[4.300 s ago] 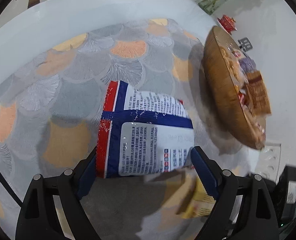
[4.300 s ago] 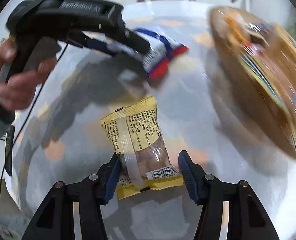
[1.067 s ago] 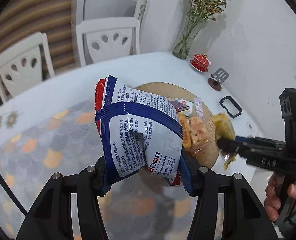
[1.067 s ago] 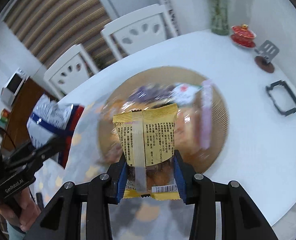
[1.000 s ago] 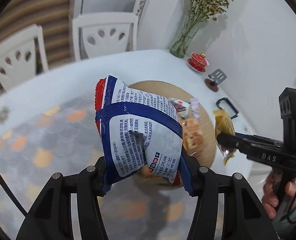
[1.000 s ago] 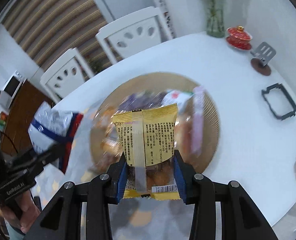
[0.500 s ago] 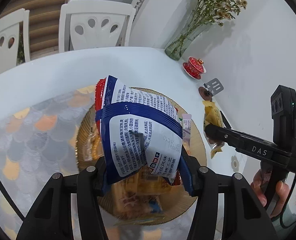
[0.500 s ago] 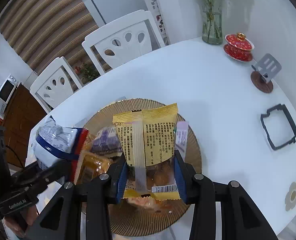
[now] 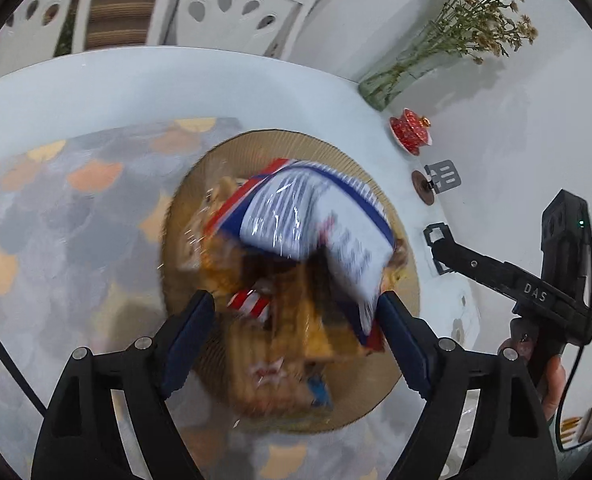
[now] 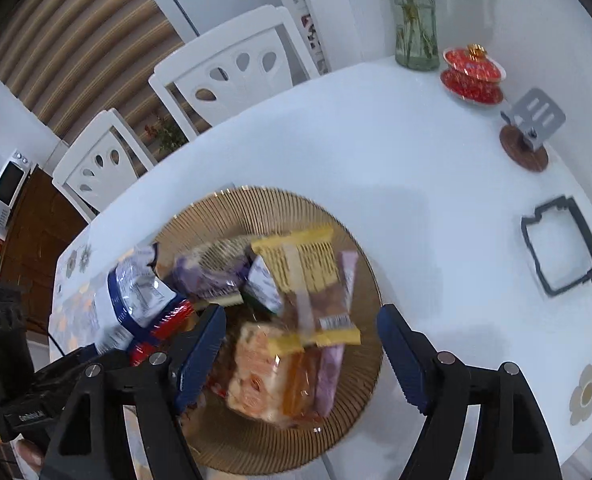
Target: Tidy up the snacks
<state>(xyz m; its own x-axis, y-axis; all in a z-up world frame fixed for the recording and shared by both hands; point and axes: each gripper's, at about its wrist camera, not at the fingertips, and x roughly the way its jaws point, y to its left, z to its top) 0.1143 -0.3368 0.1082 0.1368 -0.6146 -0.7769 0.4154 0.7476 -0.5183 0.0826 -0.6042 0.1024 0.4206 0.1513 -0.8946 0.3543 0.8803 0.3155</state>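
Left gripper [image 9: 296,320] is hanging jaws wide, blue-white bag [image 9: 316,224] blurred just ahead of them over woven tray [image 9: 184,200]. Right gripper [image 10: 300,344] likewise spread, yellow packet [image 10: 304,280] lying between its jaws (on the snack pile).

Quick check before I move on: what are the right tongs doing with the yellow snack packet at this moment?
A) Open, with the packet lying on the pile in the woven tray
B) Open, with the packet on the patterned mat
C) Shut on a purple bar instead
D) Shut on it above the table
A: the right tongs are spread wide with nothing between them, and the yellow snack packet lies on the other snacks in the woven tray.
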